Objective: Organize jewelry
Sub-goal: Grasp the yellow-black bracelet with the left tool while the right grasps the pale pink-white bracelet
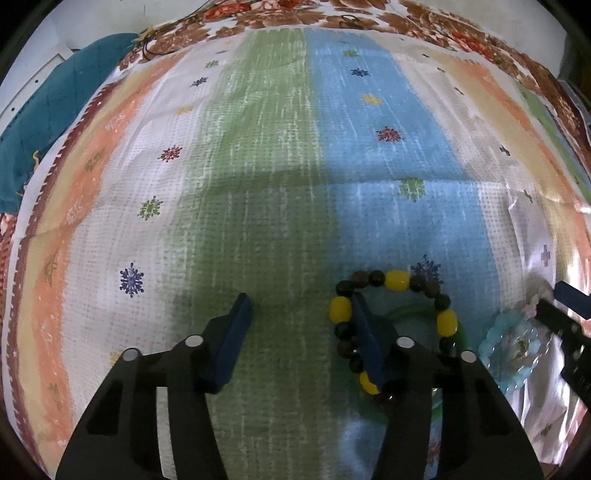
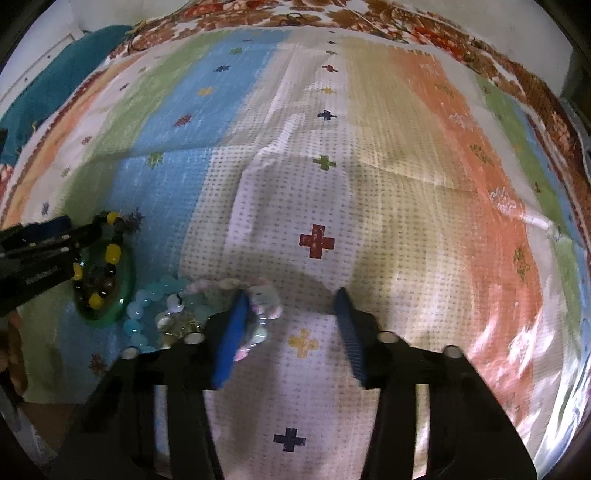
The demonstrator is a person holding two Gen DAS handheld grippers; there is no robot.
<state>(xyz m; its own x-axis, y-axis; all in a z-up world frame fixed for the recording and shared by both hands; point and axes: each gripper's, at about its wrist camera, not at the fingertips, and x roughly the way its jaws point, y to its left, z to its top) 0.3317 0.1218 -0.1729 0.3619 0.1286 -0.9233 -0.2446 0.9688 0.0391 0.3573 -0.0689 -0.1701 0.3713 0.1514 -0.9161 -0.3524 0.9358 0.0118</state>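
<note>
A bracelet of dark and yellow beads (image 1: 391, 280) lies on a green bangle (image 1: 410, 314) over the blue stripe. My left gripper (image 1: 301, 310) points down at it and is open. Its right finger stands inside the bead loop, and the loop's left arc lies between the jaws, with the left pad well apart from it. In the right wrist view my right gripper (image 2: 291, 301) is open too. Its left finger sits in a pale pink and white bead bracelet (image 2: 269, 302), next to a light blue bead bracelet (image 2: 147, 299). The dark and yellow bracelet (image 2: 110, 254) shows at far left.
Everything lies on a striped woven mat (image 1: 258, 184) spread over a floral sheet (image 1: 295, 14). A teal cloth (image 1: 44, 110) lies off the mat's far left corner. Small clear glittery pieces (image 2: 173, 321) lie beside the light blue beads.
</note>
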